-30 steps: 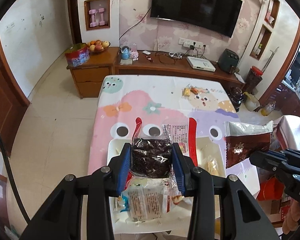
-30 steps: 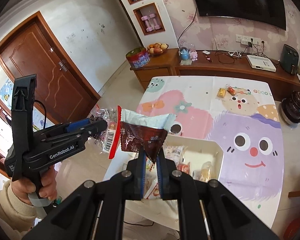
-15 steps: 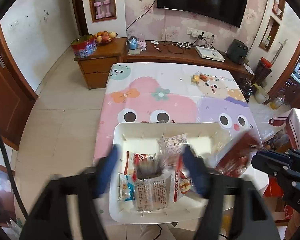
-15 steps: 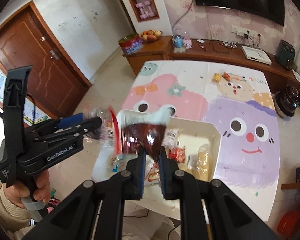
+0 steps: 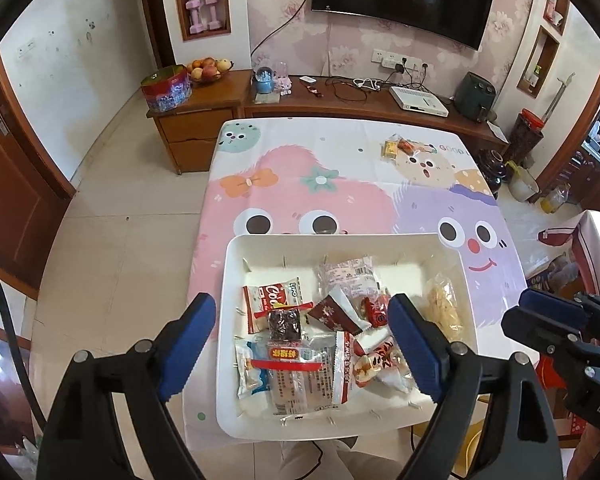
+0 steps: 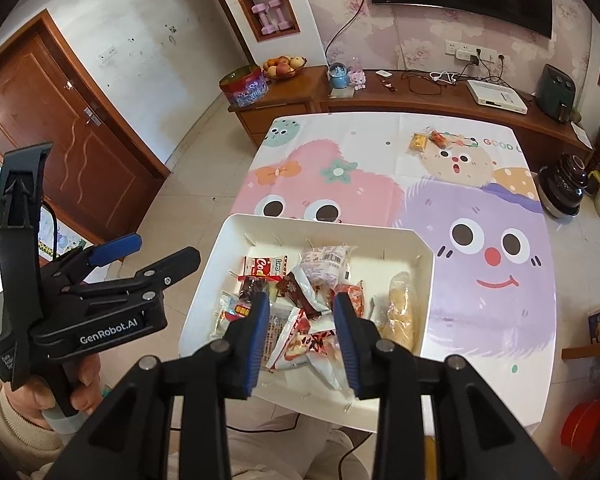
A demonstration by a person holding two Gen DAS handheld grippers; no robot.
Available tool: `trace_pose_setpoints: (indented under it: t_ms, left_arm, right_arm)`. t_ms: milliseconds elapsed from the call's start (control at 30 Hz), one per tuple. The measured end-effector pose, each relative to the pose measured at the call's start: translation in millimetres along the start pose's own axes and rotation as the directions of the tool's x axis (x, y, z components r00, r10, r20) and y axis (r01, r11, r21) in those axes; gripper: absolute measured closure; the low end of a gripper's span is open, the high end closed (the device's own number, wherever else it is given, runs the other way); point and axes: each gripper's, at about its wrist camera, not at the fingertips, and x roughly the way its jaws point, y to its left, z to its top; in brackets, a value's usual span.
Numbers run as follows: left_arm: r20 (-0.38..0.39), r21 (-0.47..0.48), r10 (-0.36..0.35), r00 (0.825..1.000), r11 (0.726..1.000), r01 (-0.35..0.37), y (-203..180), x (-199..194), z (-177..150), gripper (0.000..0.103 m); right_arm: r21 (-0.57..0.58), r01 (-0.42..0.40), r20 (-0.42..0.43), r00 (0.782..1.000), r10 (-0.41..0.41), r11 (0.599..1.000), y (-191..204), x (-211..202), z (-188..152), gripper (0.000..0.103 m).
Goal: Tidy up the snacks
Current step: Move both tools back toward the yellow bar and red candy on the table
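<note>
Between picks: left gripper point(image 5: 300, 344) and right gripper point(image 6: 302, 336) agape, empty, above snack-filled white tray point(image 5: 236, 248); next, far-table snacks point(image 5: 398, 147).

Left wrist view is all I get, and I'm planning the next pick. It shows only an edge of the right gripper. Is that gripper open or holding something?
Observer: The right wrist view shows the right gripper open, with nothing between its fingers. It points down at the snack pile in the white tray.
Operator: Where does my left gripper sit relative to that tray?
Observer: From the right wrist view, the left gripper appears beyond the tray's left rim, in front of the floor. Its jaws are apart and empty.
Operator: How is it being held?
Observer: A hand in a beige sleeve grips its handle from below.
</note>
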Motion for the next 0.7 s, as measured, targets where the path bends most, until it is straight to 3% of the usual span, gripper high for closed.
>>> trace_pose_setpoints:
  t_ms: [433,700]
  left_arm:
    - [-0.015,0.006,0.004,1.000,1.000,-0.004,-4,5,-2,0.016]
    - [0.023,0.059,0.001,1.000,0.998,-0.003,-16,0,27,0.016]
  right_arm:
    - [0.000,0.006,0.009,1.000,-0.006,1.000,-3,-3,3,0.069]
    - [0.023,0.038,0.050,0.998,-0.039,0.999,-25,-13,18,0.069]
